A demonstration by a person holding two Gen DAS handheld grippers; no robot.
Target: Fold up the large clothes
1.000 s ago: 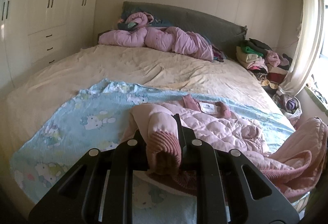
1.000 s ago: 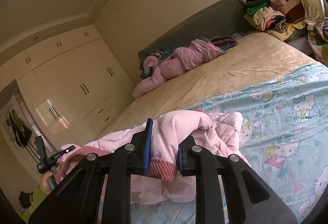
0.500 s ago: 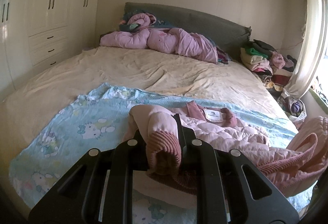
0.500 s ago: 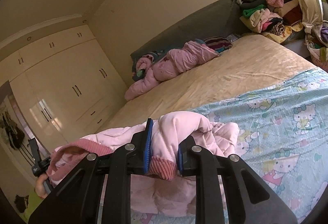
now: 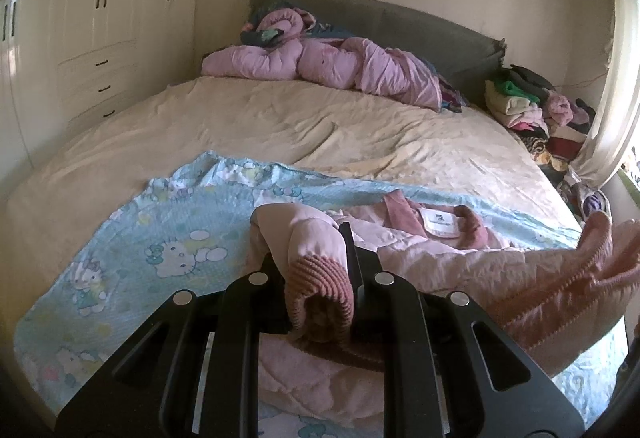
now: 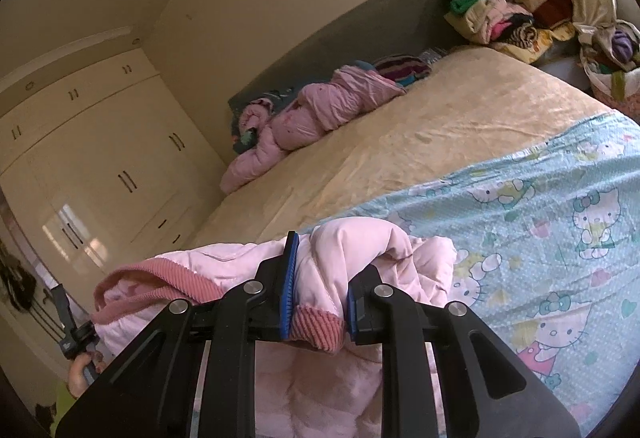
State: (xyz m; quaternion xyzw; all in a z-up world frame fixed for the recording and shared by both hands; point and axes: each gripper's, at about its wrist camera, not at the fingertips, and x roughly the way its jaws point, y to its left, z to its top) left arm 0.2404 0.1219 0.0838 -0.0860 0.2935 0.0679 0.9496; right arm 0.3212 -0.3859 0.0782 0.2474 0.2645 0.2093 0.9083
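A pale pink quilted jacket [image 5: 432, 254] with dark pink ribbed trim lies on the blue cartoon-cat blanket [image 5: 160, 238] at the near end of the bed. Its collar and white label [image 5: 440, 224] face up. My left gripper [image 5: 316, 274] is shut on one ribbed sleeve cuff [image 5: 320, 286], bunched between the jaws. In the right wrist view, my right gripper [image 6: 318, 286] with blue pads is shut on the other cuff [image 6: 316, 326] and a fold of pink jacket [image 6: 352, 242]. The other hand-held gripper [image 6: 68, 322] shows at the far left, held by a hand.
A cream sheet [image 5: 280, 125] covers the bed [image 6: 440, 125] beyond the blanket. A second pink padded garment [image 5: 328, 65] lies by the grey headboard [image 5: 420, 25]. A heap of clothes [image 5: 532, 105] is piled at the far right near the curtain [image 5: 616, 77]. White wardrobes [image 5: 80, 17] stand along the left.
Both grippers have moved forward over the bed with their cuffs held. The jacket's collar and label sit closer to the left gripper, and the hem at the right has sunk lower.
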